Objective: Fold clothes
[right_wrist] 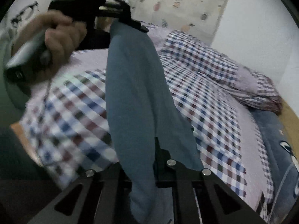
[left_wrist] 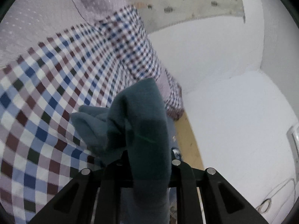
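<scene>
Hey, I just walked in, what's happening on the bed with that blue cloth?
A person is folding laundry with a handheld claw in each hand. Both are clamped on the same teal-blue garment, which hangs stretched between them above the checked bedspread. The right claw grips the near end; the left claw, held by a hand, grips the far end. In the left wrist view the cloth bunches up at that claw. No fold is laid down yet.

garment [right_wrist: 134, 93] above bedspread [right_wrist: 214, 100] | pillow [right_wrist: 261, 91] behind
</scene>
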Demonstrator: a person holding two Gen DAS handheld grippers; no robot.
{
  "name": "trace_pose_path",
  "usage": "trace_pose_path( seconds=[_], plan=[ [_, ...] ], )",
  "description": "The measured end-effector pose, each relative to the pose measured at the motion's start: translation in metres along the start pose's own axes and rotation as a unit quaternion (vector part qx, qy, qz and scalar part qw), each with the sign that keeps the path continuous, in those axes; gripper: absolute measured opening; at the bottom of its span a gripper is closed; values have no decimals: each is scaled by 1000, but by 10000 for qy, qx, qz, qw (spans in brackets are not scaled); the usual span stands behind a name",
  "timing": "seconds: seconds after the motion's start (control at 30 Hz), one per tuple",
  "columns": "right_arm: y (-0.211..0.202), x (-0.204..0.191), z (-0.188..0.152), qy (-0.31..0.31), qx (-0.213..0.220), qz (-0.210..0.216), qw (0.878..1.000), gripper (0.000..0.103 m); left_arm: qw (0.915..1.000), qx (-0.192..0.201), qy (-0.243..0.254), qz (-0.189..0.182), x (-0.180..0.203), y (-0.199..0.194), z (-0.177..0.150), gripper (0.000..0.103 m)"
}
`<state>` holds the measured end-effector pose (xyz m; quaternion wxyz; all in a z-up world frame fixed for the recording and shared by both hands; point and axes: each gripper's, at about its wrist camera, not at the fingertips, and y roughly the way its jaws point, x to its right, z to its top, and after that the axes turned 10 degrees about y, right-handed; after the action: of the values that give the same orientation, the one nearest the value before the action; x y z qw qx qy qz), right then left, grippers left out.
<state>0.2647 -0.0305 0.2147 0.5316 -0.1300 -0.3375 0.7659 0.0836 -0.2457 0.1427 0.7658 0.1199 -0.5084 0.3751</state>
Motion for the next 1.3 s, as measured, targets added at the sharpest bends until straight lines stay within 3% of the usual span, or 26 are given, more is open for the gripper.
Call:
trace_pose_path(
  seconds=[0.23, 0.4, 0.57, 0.8, 0.93, 1.3],
  plan=[
    [-34, -5, 59, -191, 176, 1029, 9944, 7, 9980, 554, -158, 241, 29, -70, 28, 14],
    [-30, -11, 116, -283, 270, 1688, 9849, 7, 9947, 753, 70, 693, 55, -109, 76, 14],
    [-16, -24, 175, -290, 330, 2178, 9750, 7, 9887, 997, 147, 1111, 53, -138, 124, 14],
    [20, -75, 256, -628, 428, 2270, 9709, 7, 9762, 1265, 346, 1725, 38, -165, 198, 14],
    [48, -105, 297, -770, 449, 2346, 9680, 7, 9696, 1510, 332, 1896, 22, -192, 241, 14],
    [120, -207, 391, -998, 658, 2320, 9653, 8, 9376, 1867, 272, 2922, -33, -277, 328, 14]
  ],
)
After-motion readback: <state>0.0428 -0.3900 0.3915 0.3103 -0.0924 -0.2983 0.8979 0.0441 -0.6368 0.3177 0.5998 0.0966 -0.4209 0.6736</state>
